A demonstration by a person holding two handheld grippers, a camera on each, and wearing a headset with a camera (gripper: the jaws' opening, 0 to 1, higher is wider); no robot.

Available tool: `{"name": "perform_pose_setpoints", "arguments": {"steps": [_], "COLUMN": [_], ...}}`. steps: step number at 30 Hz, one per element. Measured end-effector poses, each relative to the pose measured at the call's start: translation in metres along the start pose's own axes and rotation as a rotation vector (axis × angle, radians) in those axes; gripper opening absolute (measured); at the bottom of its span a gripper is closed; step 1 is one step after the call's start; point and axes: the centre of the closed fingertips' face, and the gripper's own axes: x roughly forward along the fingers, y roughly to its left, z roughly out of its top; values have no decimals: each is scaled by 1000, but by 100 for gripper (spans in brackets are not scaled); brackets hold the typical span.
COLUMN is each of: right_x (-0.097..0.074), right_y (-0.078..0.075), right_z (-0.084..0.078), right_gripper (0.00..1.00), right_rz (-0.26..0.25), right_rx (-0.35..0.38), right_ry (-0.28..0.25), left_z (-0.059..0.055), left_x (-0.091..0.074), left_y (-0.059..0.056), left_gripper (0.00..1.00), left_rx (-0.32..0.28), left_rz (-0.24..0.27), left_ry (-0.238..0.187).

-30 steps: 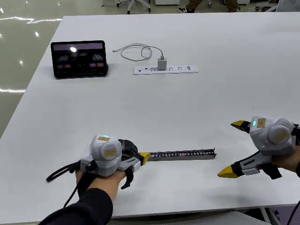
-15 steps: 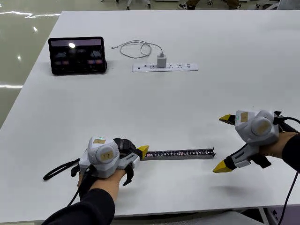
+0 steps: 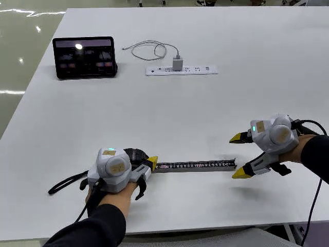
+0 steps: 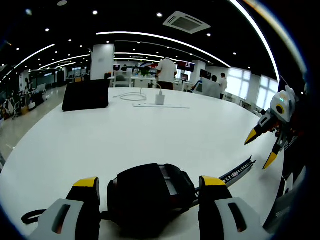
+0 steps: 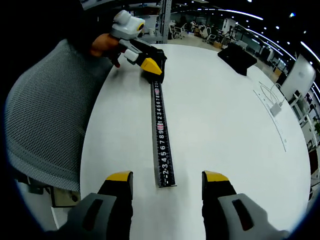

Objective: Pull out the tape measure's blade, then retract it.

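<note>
Tape measure (image 3: pixel 134 156) first: its case is a black, rounded, rubbery-looking block that lies on the smooth white table (image 3: pixel 169 118) near the front edge. A black strap (image 3: pixel 64 182) trails off behind the case. Your left gripper (image 3: pixel 144 167) is clamped on the case. In the left gripper view the two yellow-tipped jaws press against its two sides, with the tape measure (image 4: pixel 150 192) bulging up between them.

The blade (image 3: pixel 198 165) is drawn out, a thin, flat, dark strip with pale numerals. It lies straight along the table from the case toward your right gripper (image 3: pixel 238 156). That gripper's jaws are wide apart and hold nothing. In the right gripper view the blade (image 5: pixel 161 135) runs straight down the middle, and its squared end sits between the two yellow tips of the right gripper (image 5: pixel 167 176), touching neither.

Well beyond, a dark tablet (image 3: pixel 85 56) stands on the table. A white power strip (image 3: pixel 181 70) lies beside it with a charger (image 3: pixel 177 64) and a looped cable (image 3: pixel 149 50).
</note>
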Motion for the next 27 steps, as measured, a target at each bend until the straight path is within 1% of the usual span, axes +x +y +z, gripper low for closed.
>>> {"name": "perform_pose_setpoints", "arguments": {"steps": [4, 7, 10, 13, 20, 22, 23, 24, 25, 27], "right_x": [6, 10, 14, 19, 19, 20, 20, 19, 19, 19], "right_y": [-1, -4, -4, -2, 1, 4, 4, 4, 4, 4], "right_z": [-7, -11, -15, -22, -24, -27, -27, -27, -27, -26], "right_gripper": [40, 33, 28, 24, 19, 16, 15, 14, 12, 12], "right_rz": [40, 58, 86, 106, 110, 116, 109, 109, 107, 106], "right_rx": [-31, -21, -12, -19, -24, -29, -53, -36, -36, -43], "right_ry": [57, 77, 100, 122, 149, 164, 157, 161, 160, 165], "left_z": [-1, -1, -1, 0, 0, 0, 0, -1, -1, 0], "left_x": [0, 1, 1, 0, 0, 1, 0, 0, 0, 0], "left_y": [0, 0, 0, 0, 1, 0, 0, 1, 2, 3], "left_gripper": [77, 77, 78, 78, 77, 77, 77, 77, 77, 77], "left_rx": [-2, -2, -3, -6, -9, -11, -14, -16, -15, -15], "left_rz": [0, -2, -2, -2, -2, -4, -5, -4, -2, 3], "left_ry": [3, 2, 2, 0, 0, 0, 4, 6, 6, 4]}}
